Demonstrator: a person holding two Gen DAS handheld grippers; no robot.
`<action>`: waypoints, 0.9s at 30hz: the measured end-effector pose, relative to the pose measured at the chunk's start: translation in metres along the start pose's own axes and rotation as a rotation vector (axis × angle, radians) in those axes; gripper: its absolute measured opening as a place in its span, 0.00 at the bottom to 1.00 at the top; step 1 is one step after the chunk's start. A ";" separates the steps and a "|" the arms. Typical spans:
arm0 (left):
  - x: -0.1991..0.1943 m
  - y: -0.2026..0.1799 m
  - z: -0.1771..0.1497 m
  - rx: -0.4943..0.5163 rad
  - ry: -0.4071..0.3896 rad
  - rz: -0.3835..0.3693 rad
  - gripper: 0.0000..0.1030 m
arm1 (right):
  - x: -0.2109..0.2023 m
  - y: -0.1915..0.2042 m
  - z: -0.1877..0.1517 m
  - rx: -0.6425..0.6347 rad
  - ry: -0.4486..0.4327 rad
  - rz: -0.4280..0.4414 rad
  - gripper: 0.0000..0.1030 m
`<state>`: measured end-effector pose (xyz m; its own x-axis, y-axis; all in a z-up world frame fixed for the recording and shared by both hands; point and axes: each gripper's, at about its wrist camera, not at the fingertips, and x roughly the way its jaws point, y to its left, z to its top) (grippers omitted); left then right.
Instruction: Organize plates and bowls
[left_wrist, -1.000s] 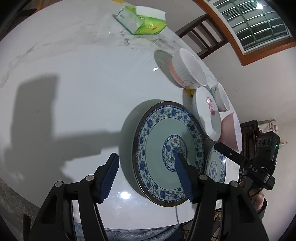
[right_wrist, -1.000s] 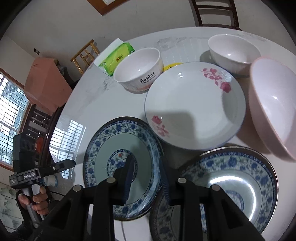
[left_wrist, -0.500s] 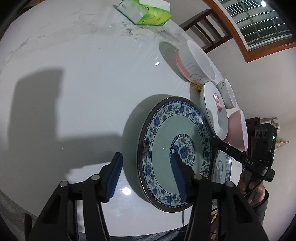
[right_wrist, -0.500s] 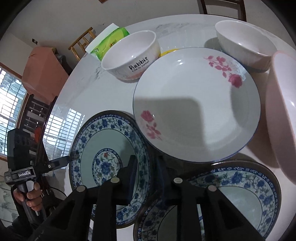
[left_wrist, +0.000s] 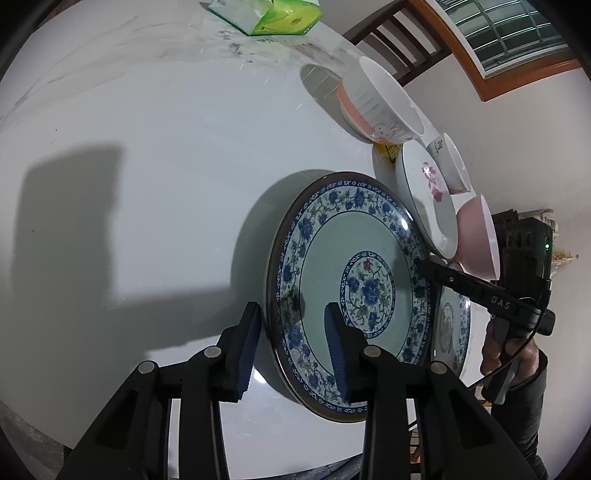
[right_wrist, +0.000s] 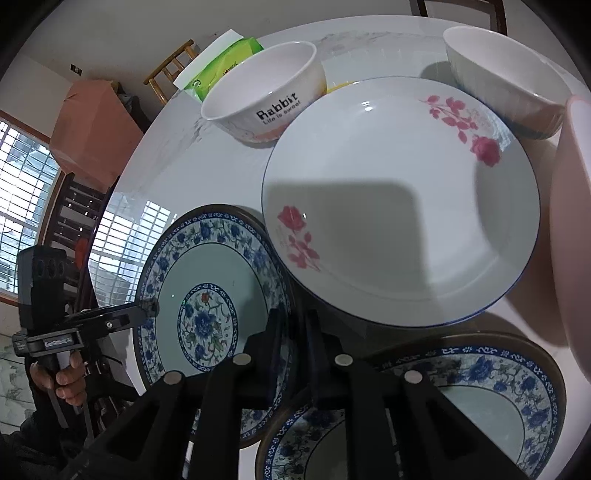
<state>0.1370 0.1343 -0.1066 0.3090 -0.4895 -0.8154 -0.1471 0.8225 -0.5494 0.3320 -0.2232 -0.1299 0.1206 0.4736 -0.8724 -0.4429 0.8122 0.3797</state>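
Note:
A large blue-flowered plate (left_wrist: 321, 258) (right_wrist: 207, 266) lies flat on the white round table (left_wrist: 166, 147). My left gripper (left_wrist: 291, 314) straddles its near left rim. The jaws are closing, one pad outside the rim and one over the plate's face, with a gap still showing. The right gripper (right_wrist: 293, 317) is shut on the opposite rim, and its tip (left_wrist: 424, 264) also shows in the left wrist view. A second blue-flowered plate (right_wrist: 480, 387) lies right beside it, under the right gripper.
A rose-patterned plate (right_wrist: 399, 206), a "Rabbit" bowl (right_wrist: 262, 85), a white bowl (right_wrist: 498, 70) and a pink bowl (right_wrist: 572, 221) crowd the table behind the plates. A green tissue pack (left_wrist: 273, 14) lies at the far edge, with a wooden chair (left_wrist: 399, 37) beyond.
The left jaws have narrowed around the blue-flowered plate's rim. The right jaws have come together on the opposite rim as that gripper sank closer to the plates.

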 end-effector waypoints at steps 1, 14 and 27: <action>0.001 -0.001 0.000 0.004 0.003 -0.004 0.27 | 0.000 -0.001 0.000 0.002 0.002 0.007 0.12; -0.014 0.003 0.003 0.061 -0.070 0.107 0.13 | -0.002 0.012 -0.019 0.051 -0.040 0.033 0.12; -0.069 0.026 0.006 0.107 -0.148 0.211 0.15 | 0.009 0.067 -0.038 0.067 -0.080 0.075 0.12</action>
<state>0.1176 0.1911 -0.0629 0.4172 -0.2627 -0.8700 -0.1255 0.9315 -0.3414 0.2694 -0.1771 -0.1240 0.1609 0.5575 -0.8145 -0.3930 0.7932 0.4652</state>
